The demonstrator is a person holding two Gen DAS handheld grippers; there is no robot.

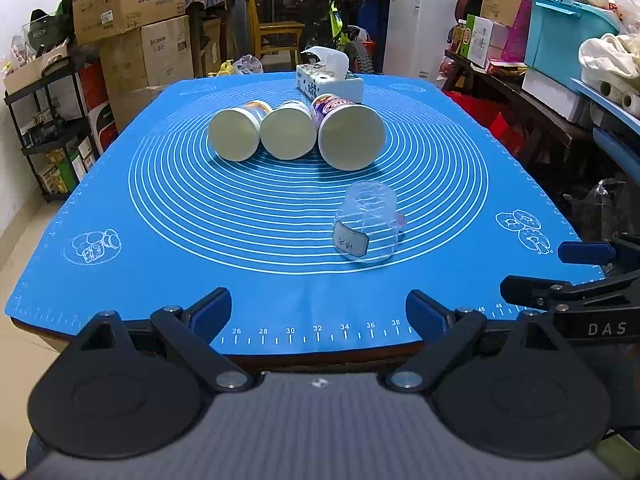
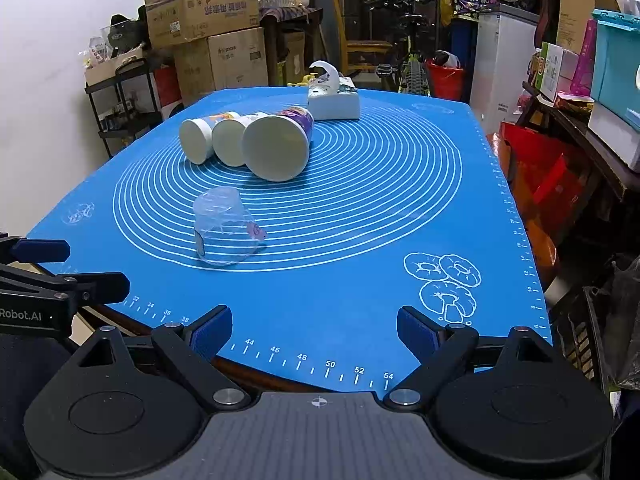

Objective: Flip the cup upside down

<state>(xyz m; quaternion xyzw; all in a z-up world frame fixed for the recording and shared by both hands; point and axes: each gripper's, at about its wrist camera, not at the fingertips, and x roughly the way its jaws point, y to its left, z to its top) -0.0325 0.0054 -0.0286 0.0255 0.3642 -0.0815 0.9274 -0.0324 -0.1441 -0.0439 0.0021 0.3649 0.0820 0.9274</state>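
Cup: the clear plastic cup (image 1: 367,221) stood mouth-down on the blue mat (image 1: 280,280), label facing the left camera, so the flip looked finished.
Neighbours: three paper cups (image 1: 296,132) lay on their sides just behind it; a tissue box (image 1: 330,82) sat farther back.
Left gripper (image 1: 319,316): fingers released, empty, back at the counter's near edge.
Right gripper (image 2: 315,330): fingers spread, empty, also well apart from the cup.
Risk: the cup looked light; a stray brush from either gripper would likely topple it or roll the paper cups.
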